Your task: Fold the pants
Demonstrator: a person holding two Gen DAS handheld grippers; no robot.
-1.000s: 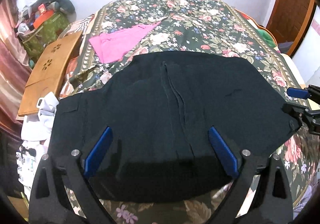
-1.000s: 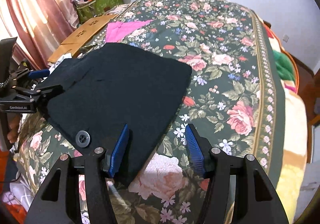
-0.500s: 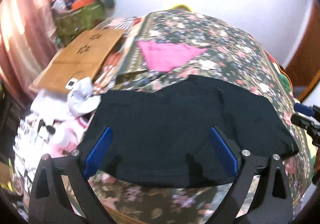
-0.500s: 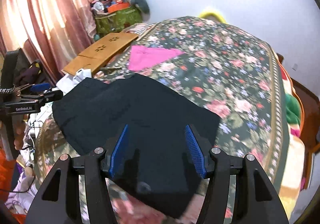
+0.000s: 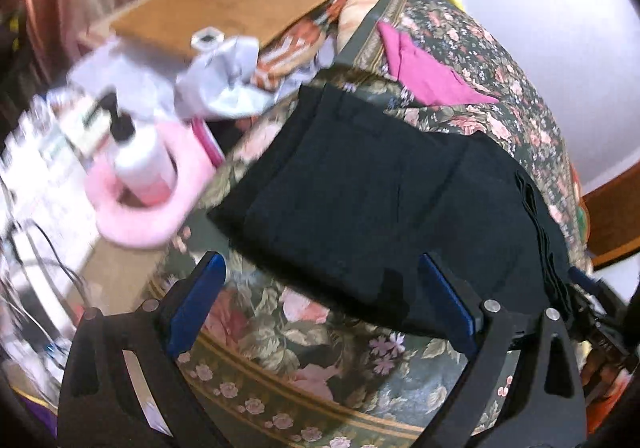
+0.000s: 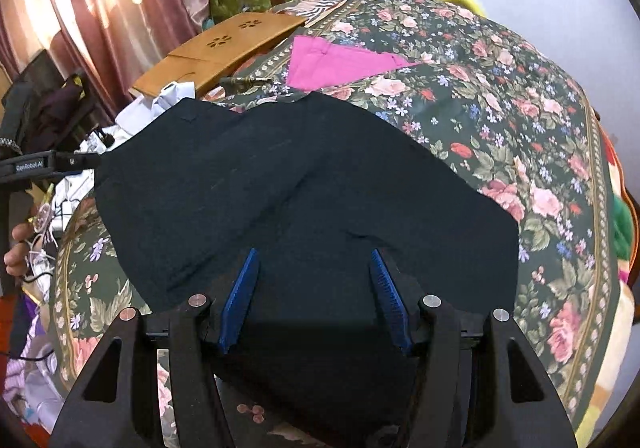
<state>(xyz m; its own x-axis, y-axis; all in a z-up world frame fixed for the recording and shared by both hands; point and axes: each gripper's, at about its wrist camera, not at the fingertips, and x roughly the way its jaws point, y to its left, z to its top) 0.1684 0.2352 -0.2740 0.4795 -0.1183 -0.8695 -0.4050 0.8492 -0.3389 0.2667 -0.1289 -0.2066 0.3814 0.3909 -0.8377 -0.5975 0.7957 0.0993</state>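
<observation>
While both sets of fingers stand wide and empty, the pants [image 6: 304, 184] lie part-folded on the bed [image 6: 520, 96]; an edge must be gripped next.

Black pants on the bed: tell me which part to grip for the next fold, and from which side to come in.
Grip the black pants at the near edge, which lies over the bedspread by the bed's front border. Come in from the front, low along the bed, one finger under the edge. The cloth lies flat, so only edges offer a pinch. The right tool hangs open above that edge; the left tool is open by the near corner.
</observation>
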